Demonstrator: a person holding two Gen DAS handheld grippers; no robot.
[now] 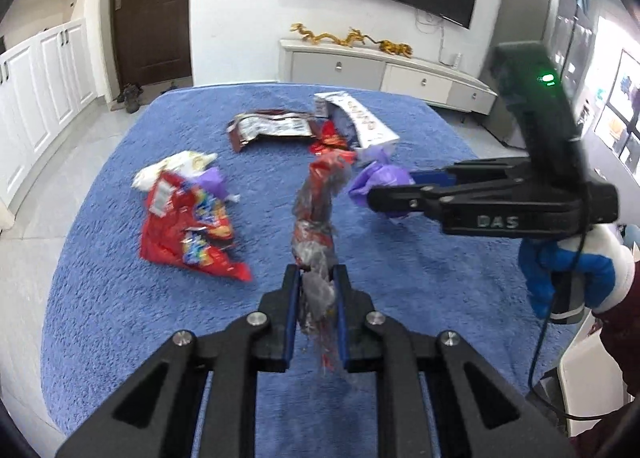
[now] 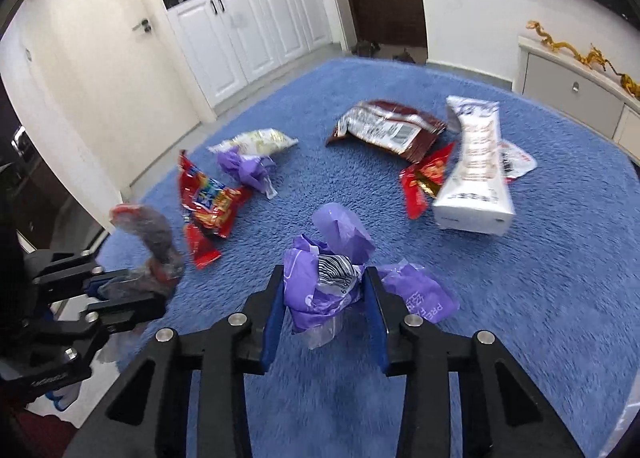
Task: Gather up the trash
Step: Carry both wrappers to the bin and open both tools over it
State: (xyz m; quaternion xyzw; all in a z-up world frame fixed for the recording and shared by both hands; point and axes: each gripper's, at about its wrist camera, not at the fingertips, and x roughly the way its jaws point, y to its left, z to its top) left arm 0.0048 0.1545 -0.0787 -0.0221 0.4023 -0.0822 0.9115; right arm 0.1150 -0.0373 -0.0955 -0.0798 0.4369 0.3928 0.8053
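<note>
Left gripper [image 1: 318, 278] clamped on a twisted clear-and-red wrapper [image 1: 320, 218], lifted above the blue carpet [image 1: 400, 398]. Right gripper [image 2: 326, 278] pinching a crumpled purple wrapper [image 2: 324, 282] with a barcode and partly readable letters "PRE". "DAS" printed on the right gripper's body.

At the bottom centre the right gripper [image 2: 325, 290] has its jaws either side of a crumpled purple wrapper [image 2: 320, 282], pressing on it above the blue carpet [image 2: 520, 298]. At the left edge the left gripper [image 2: 132, 290] pinches a twisted clear-and-red wrapper [image 2: 154, 242]. On the carpet lie a red snack bag [image 2: 208, 206], a second purple wrapper [image 2: 244, 168], a pale packet [image 2: 256, 142], a brown bag [image 2: 388, 128], a small red packet [image 2: 424, 174] and a white carton [image 2: 476, 170].
</note>
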